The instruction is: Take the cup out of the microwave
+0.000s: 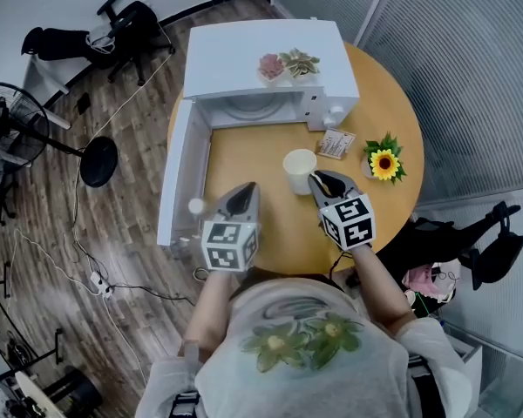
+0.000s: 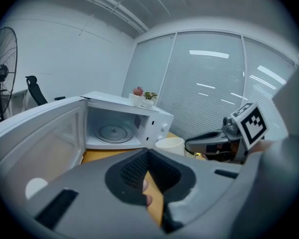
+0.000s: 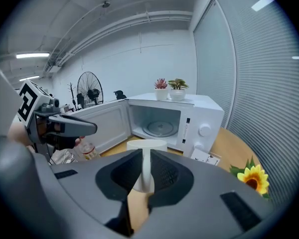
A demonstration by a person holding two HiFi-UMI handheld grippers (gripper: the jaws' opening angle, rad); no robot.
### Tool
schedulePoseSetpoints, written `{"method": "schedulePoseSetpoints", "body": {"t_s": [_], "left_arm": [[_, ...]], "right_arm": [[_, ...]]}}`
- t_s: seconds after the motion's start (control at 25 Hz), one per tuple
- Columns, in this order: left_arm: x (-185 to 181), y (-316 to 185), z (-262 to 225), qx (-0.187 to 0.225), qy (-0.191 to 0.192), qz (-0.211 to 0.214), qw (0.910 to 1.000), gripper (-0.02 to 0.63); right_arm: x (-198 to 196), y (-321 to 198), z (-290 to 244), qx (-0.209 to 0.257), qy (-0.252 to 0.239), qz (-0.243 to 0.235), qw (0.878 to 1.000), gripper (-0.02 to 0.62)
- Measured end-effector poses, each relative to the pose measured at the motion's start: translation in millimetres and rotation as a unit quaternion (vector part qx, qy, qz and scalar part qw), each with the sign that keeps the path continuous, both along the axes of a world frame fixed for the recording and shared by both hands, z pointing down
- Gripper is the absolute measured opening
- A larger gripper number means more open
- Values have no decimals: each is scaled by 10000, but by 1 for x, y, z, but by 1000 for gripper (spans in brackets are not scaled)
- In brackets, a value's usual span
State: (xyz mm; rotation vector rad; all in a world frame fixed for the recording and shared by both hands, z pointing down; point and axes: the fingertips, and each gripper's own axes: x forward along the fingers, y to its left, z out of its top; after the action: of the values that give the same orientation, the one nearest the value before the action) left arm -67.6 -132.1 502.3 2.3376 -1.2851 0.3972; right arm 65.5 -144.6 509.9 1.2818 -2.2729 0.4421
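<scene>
The cup stood upright on the table, outside the microwave, just in front of its open mouth. The right gripper was nearest and pinched the cup's wall. The left gripper was closed, holding nothing. No writing could be read.

Cool, even indoor light from ceiling strip lights — shadows are faint. Bright streaks of glare sit on the window blinds. Both gripper views bulge fisheye-style, dark at the corners — the nearest foreground is soft.
</scene>
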Motion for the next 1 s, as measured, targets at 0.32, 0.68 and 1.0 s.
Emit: {"method": "schedulePoseSetpoints", "body": {"t_s": [0.32,0.68,1.0], "left_arm": [[17,6,12,-172,-84,286,9994,2],[36,6,23,-299,-161,564,9978,2],[51,7,31,-397,-196,792,9959,2]], "right_arm": [[22,12,33,-356,26,307,9989,61],[46,18,66,-657,23,674,9956,61],[57,22,96,-842,138,862,9926,61]]}}
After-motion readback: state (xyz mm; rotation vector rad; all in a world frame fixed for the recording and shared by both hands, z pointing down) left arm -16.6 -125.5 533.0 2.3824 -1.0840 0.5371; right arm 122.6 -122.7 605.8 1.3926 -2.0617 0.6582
